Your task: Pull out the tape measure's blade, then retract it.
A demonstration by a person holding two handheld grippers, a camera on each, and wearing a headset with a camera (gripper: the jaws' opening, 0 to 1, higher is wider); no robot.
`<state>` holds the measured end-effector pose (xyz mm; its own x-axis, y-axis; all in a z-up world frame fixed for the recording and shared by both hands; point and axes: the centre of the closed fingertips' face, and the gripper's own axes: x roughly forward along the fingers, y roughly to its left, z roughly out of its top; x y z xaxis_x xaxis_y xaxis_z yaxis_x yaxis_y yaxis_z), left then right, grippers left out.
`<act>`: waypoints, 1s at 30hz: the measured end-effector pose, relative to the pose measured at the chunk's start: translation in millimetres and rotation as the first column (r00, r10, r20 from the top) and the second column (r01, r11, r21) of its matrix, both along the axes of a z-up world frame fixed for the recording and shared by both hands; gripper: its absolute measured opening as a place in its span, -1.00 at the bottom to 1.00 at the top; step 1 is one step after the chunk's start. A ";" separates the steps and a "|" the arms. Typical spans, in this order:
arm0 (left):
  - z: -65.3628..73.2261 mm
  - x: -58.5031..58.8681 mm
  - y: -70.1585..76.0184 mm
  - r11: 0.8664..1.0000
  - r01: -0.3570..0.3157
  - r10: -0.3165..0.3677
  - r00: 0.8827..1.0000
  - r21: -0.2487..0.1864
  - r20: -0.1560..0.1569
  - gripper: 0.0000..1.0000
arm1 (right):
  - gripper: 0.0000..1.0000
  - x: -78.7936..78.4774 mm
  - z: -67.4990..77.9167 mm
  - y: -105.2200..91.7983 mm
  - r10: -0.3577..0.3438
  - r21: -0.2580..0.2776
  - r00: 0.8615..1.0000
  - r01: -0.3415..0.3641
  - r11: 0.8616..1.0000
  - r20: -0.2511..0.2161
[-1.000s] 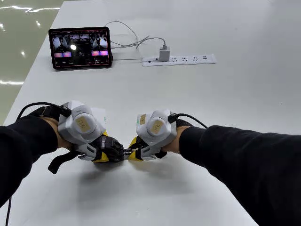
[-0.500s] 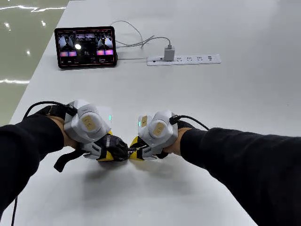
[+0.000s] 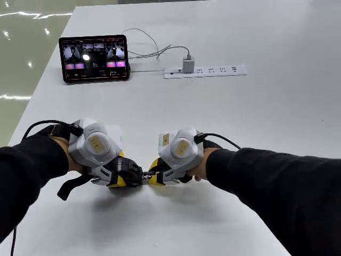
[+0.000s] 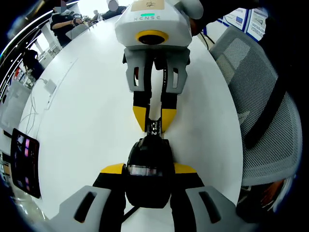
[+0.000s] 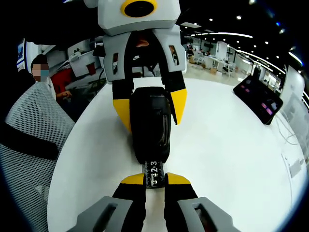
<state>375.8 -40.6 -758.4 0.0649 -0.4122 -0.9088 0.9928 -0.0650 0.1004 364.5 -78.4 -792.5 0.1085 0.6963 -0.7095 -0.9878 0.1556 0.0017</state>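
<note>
The head view looked forward and down from above onto the table [image 3: 256, 122], the left gripper [image 3: 125, 175] and the right gripper [image 3: 153, 176]. The two gripper views faced each other at close range, both showing the tape measure [image 4: 147, 174] between them.

Head camera shifted slightly, no visible move of the tape measure [image 3: 127, 172].

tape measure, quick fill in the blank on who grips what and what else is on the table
The left gripper is shut on the black ____ of the tape measure.
The right gripper pinches the ____, which is out only a short way.
Both grippers' fingers have ____ tips.
In the head view, the tablet lies to the ____ of the power strip.
Missing words: case, blade, yellow, left.
</note>
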 end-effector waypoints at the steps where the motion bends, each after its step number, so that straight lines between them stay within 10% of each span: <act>1: 0.0 0.0 0.1 1.000 0.000 0.000 1.000 0.000 0.000 -0.42 | -0.81 0.4 -0.1 -0.7 -0.001 0.000 1.000 0.001 1.000 0.000; 30: -0.8 0.7 0.4 1.000 -0.005 0.005 1.000 0.004 -0.001 -0.42 | -0.81 -1.4 0.0 -18.0 -0.026 -0.017 1.000 0.026 1.000 -0.001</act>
<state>376.5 -40.2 -759.1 0.0658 -0.4082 -0.9105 0.9933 -0.0600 0.0987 363.1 -96.4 -792.5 0.1251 0.6814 -0.7212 -0.9835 0.1811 0.0005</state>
